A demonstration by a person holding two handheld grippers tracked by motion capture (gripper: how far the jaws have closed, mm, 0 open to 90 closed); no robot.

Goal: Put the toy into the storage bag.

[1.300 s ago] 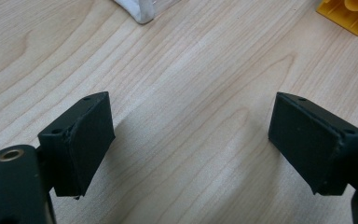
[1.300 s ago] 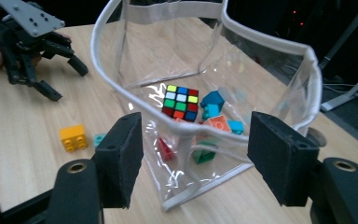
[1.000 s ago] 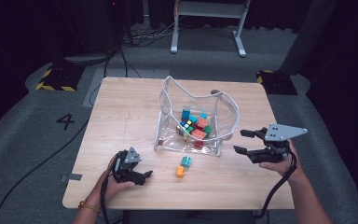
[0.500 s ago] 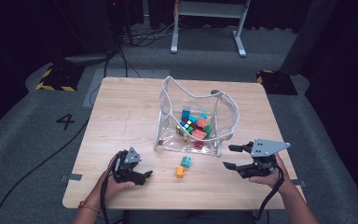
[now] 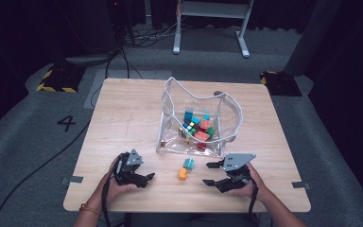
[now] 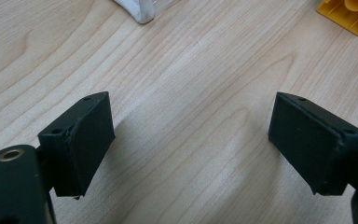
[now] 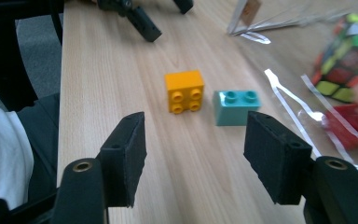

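A wooden table [image 5: 123, 118] stands on grey carpet [image 5: 23, 142] in a dark room.

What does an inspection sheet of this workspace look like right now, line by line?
Surface: wooden table, bare around the work.
Job's things: orange brick and teal brick lie loose, side by side, in front of the clear bag.
Clutter: the bag holds coloured blocks and a puzzle cube.
Grippers: left gripper open, empty, low over the table; right gripper open, empty, jaws aimed at the bricks.
Cables: black cable across the floor.
Surroundings: grey carpet marked with a 4, a metal stand base behind the table.
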